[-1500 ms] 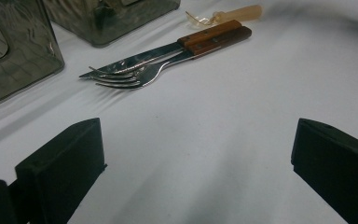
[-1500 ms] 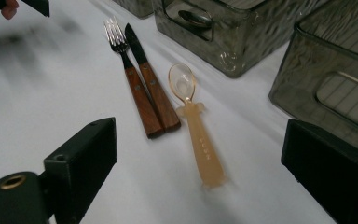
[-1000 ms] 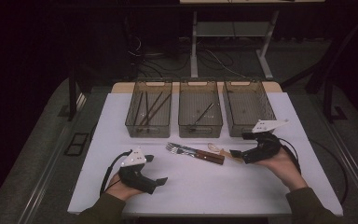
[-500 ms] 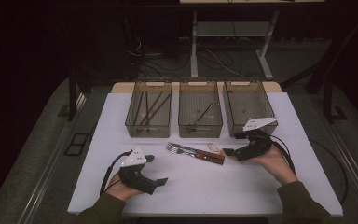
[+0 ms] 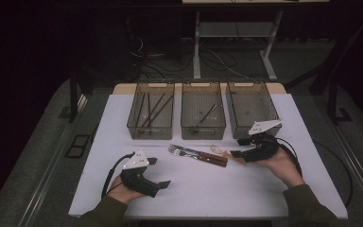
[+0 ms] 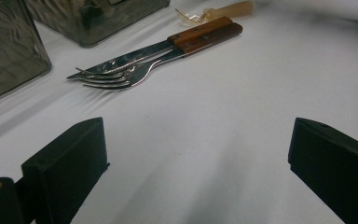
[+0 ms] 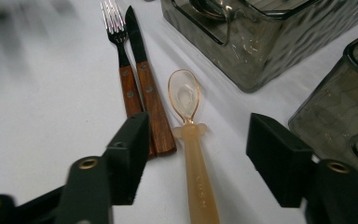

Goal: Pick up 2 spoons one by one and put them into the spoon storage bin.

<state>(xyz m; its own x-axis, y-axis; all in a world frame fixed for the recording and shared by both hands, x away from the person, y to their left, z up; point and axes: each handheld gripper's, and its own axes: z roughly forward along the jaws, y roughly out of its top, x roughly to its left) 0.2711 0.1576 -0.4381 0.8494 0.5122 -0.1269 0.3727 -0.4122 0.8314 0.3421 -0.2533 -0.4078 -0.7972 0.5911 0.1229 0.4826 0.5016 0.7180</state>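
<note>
Spoon of pale amber, see-through plastic lies flat on the white desk, just in front of the middle and right bins, its small oval bowl toward the bins and its thick handle running back between the jaws of the right hand-held gripper. Faint raised lettering runs along the handle, too soft to read. Just beside it, on the side away from the bins, lie a knife and a fork with brown riveted wooden handles, side by side and touching each other. The right hand-held gripper is spread wide, jaws either side of the spoon handle without touching it; the person's right hand rests low on the desk, pointing left toward the cutlery. The left hand-held gripper is also spread wide, over bare desk near the front edge, well apart from the cutlery, aimed toward it. Three smoky clear bins stand in a row behind
</note>
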